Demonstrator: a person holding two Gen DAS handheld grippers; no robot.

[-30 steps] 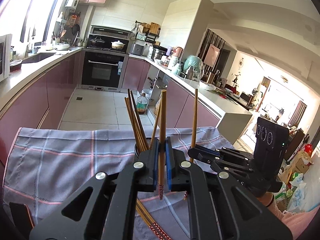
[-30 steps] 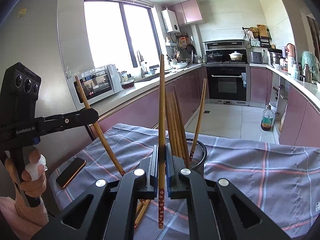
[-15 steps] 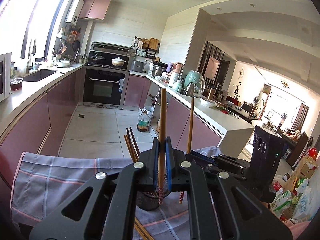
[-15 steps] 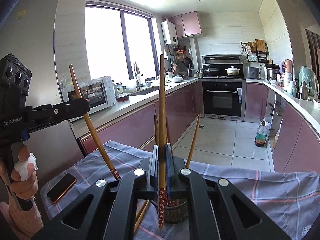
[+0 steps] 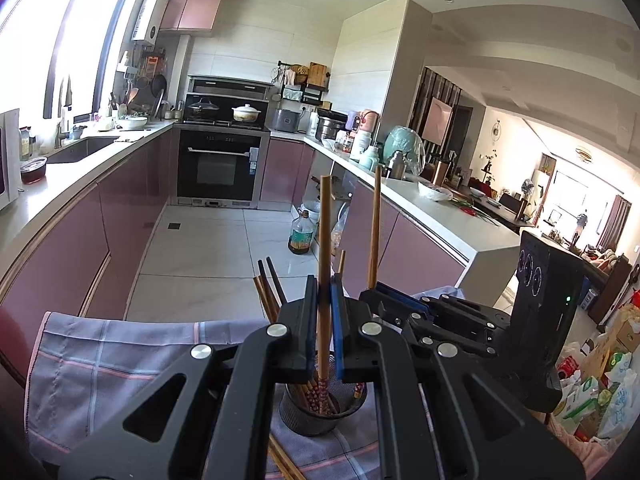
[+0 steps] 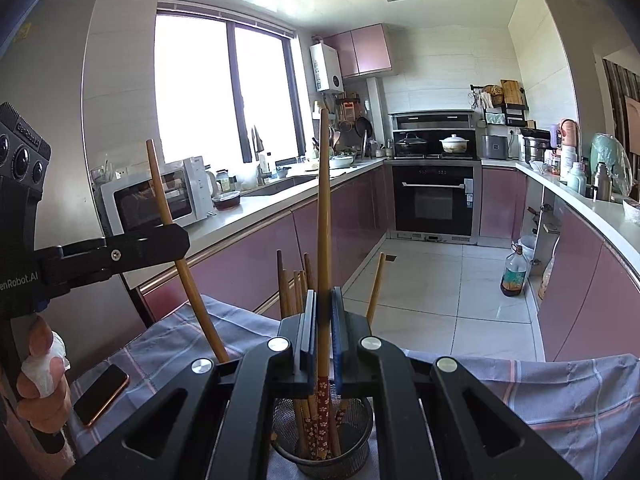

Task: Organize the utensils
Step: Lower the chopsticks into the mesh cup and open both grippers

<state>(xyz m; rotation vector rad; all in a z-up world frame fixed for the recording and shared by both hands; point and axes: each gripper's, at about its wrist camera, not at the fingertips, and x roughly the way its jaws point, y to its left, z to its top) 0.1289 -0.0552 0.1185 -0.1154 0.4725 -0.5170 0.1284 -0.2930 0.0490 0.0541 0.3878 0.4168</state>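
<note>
Two chopsticks stand upright over a mesh utensil holder, one pinched in each gripper. Right gripper has its blue pads pressed against a bamboo chopstick whose red flowered end dips into the holder directly below the fingertips, among several others already standing there. Left gripper likewise clamps its own chopstick, patterned tip just at the holder's rim beneath it. From the left camera the right gripper sits close alongside to the right. Gripper bodies hide most of the holder; loose chopsticks on the checked cloth below are cut off at the edge of the view.
</note>
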